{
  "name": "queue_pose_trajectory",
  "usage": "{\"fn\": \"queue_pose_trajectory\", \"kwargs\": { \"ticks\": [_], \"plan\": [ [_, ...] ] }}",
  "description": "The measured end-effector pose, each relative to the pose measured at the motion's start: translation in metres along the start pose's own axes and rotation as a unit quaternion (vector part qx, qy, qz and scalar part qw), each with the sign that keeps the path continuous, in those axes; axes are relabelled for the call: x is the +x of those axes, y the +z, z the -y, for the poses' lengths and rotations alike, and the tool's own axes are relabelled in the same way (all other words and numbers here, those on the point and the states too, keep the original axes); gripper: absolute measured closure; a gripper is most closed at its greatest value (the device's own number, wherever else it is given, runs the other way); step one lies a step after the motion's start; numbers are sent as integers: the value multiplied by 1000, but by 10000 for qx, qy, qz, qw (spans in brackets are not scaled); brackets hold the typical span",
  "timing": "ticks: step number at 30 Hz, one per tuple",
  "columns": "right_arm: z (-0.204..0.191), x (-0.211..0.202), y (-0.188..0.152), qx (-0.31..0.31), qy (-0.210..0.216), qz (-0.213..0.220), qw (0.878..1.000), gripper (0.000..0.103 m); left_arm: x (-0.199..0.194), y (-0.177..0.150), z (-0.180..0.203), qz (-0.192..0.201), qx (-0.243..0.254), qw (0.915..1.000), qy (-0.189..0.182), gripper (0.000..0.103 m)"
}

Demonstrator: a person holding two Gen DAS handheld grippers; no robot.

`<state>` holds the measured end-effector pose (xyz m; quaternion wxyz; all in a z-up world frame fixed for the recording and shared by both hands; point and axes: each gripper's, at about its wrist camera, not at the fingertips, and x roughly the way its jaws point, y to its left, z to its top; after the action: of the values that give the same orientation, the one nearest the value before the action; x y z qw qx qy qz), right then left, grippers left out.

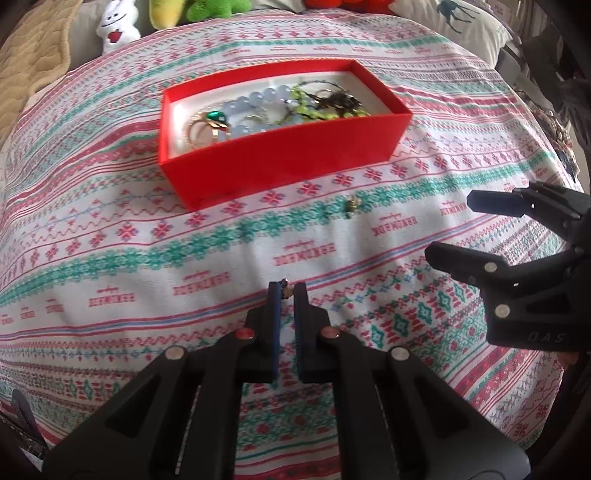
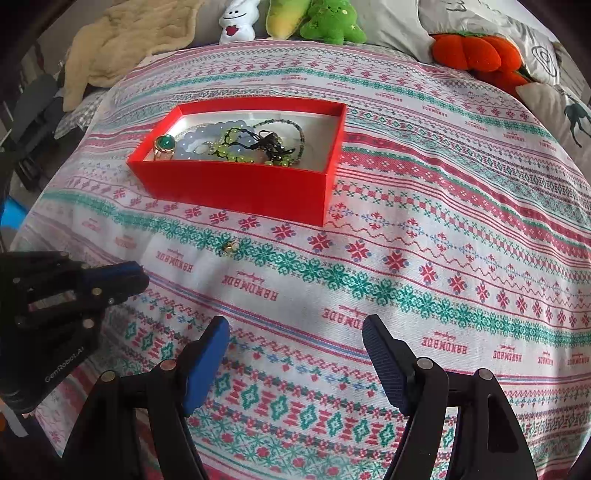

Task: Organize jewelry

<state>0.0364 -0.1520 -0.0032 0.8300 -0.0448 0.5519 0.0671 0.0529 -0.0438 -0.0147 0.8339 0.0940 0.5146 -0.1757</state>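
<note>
Now the left claw pinches a tiny gold earring.

A white woven bedspread with red and green folk-pattern bands is covering the bed. Along its far edge a white plush rabbit, a green plush figure and an orange plush pumpkin are lying beside a beige fleece blanket.
</note>
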Motion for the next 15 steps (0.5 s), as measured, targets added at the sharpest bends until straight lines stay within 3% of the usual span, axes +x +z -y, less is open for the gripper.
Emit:
{"fn": "queue_pose_trajectory", "kwargs": {
  "ticks": [10,15],
  "plan": [
    [-23,21,18,21,422,-4,9991,28,-8,-5,-26,17,-257,9997,50,95],
    [-31,32,24,-28,542,-57,9985,42,-9,-8,-32,-7,-319,9995,19,95]
  ]
}}
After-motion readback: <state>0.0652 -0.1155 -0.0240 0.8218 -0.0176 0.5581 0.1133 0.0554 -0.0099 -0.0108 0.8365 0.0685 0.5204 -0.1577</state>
